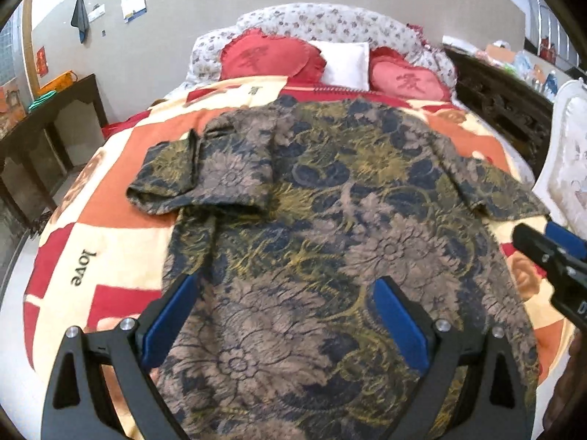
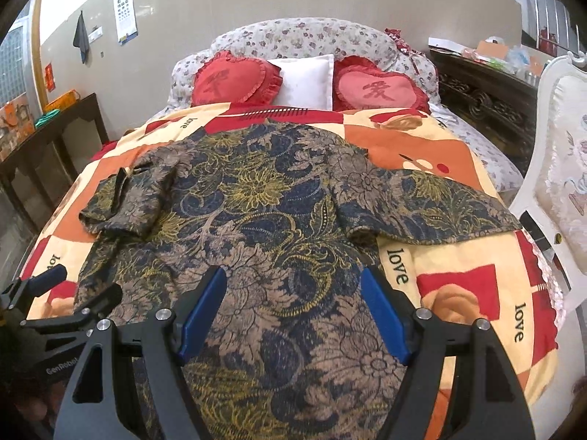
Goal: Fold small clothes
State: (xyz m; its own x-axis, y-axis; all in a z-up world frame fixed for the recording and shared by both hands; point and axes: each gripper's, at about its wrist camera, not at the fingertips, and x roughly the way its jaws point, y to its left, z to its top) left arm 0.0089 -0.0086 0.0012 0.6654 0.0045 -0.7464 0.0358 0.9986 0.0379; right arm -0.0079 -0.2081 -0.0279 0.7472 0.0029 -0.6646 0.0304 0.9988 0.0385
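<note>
The shirt (image 1: pixel 323 220) lies long from near to far, just ahead of both wide-apart grippers, left gripper (image 1: pixel 286 315) and right gripper (image 2: pixel 293 304).

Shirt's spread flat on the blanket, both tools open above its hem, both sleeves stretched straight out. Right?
Not quite. Only one sleeve is stretched straight out; the other sleeve is folded in on itself, bunched near the shoulder, as the right wrist view shows. The rest holds: the shirt lies spread on the blanket, and the left tool and right tool are open above its hem.
</note>
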